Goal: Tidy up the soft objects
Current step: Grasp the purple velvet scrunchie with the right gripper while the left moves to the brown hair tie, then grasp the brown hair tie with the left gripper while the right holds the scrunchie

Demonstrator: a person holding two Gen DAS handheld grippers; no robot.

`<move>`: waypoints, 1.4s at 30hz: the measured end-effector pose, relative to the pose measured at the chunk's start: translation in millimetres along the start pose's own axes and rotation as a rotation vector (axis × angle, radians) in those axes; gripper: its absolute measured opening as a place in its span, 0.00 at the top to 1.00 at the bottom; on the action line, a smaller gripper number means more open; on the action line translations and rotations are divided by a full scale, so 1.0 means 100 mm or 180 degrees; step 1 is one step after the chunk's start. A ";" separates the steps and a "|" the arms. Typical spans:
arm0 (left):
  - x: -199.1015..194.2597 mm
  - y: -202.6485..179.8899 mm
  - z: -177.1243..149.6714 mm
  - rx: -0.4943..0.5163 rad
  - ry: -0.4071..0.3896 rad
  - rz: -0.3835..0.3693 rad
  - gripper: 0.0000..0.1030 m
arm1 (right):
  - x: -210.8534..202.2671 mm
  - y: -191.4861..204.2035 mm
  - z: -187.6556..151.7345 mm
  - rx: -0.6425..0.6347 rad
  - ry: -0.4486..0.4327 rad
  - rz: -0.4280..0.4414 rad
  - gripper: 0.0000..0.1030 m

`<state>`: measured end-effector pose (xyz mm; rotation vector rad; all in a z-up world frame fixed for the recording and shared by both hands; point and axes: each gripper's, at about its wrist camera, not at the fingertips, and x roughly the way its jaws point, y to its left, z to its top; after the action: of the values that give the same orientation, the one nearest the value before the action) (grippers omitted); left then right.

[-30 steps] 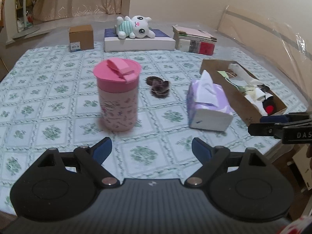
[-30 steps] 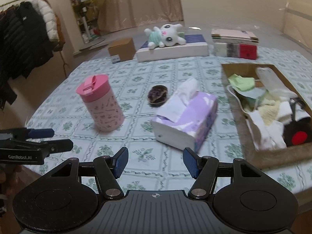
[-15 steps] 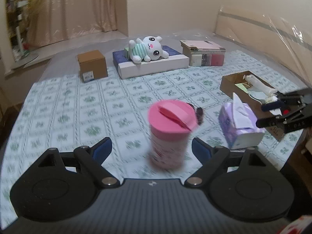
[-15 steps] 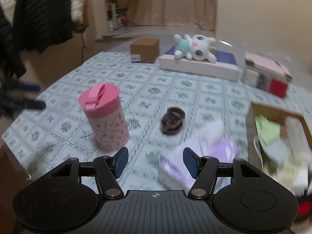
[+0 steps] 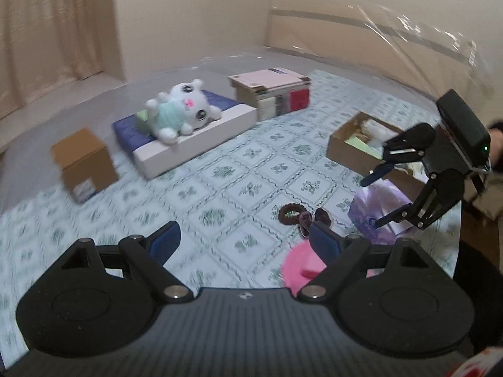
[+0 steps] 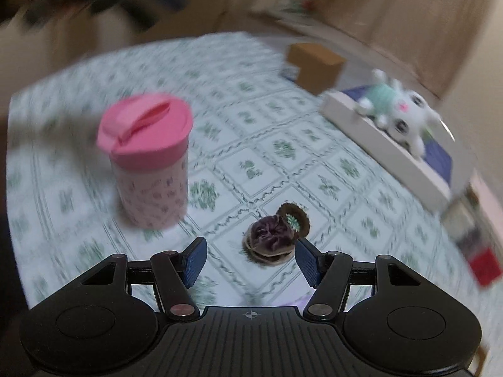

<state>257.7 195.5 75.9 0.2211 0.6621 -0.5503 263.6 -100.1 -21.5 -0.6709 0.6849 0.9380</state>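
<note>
Holding both claws over the patterned desk (image 5: 220,169), I carry nothing in either one.

Left claw (image 5: 243,238): the jaws stand wide apart with only bare desk between them. The pink cup lid (image 5: 298,270) shows just behind the right-hand finger, low in the left wrist view. Just ahead of that finger lie the dark scrunchies (image 5: 303,215), a brown ring touching a purple one. Further ahead and to the right sits the purple tissue pack (image 5: 377,207), and beyond it the open cardboard box (image 5: 349,149) with soft items inside; what they are I cannot tell at this blur. Well ahead, the white plush toy (image 5: 179,113) lies on a flat white-and-blue box (image 5: 201,135), with a small brown carton (image 5: 83,163) to its left and a stack of books (image 5: 272,92) to its right.

Right claw (image 6: 250,259): the jaws are partly open and grip nothing. The scrunchies (image 6: 273,235) lie on the desk just ahead, nearer the right-hand finger than the left, not touched by either pad. The pink cup (image 6: 151,163) stands upright ahead and to the left. In the left wrist view the right claw (image 5: 374,198) hangs above the tissue pack.
</note>
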 end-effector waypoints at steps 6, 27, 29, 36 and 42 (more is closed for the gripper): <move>0.53 0.18 0.20 0.0446 0.0106 -0.0228 0.15 | 0.40 -0.08 0.02 -0.0629 0.0214 0.0164 0.40; 2.12 -0.13 0.21 0.1551 0.0874 -0.0939 0.19 | 1.01 -0.21 -0.10 -0.1466 0.0442 0.0268 0.86; 2.24 -0.22 0.24 0.1627 0.0915 -0.1041 0.19 | 0.88 -0.31 -0.09 -0.1289 0.0377 0.0195 0.86; 2.68 -0.53 0.36 0.1879 0.1121 -0.1281 0.33 | 0.58 -0.64 -0.20 -0.0779 0.0361 -0.0027 0.86; 2.94 -0.83 0.29 0.2225 0.1342 -0.1356 0.41 | 0.58 -0.69 -0.34 -0.0621 0.0352 -0.0073 0.86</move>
<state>419.1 -5.3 -90.3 0.8818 0.9141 -1.1581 340.7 -127.5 -72.6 -0.9072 0.6870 0.9593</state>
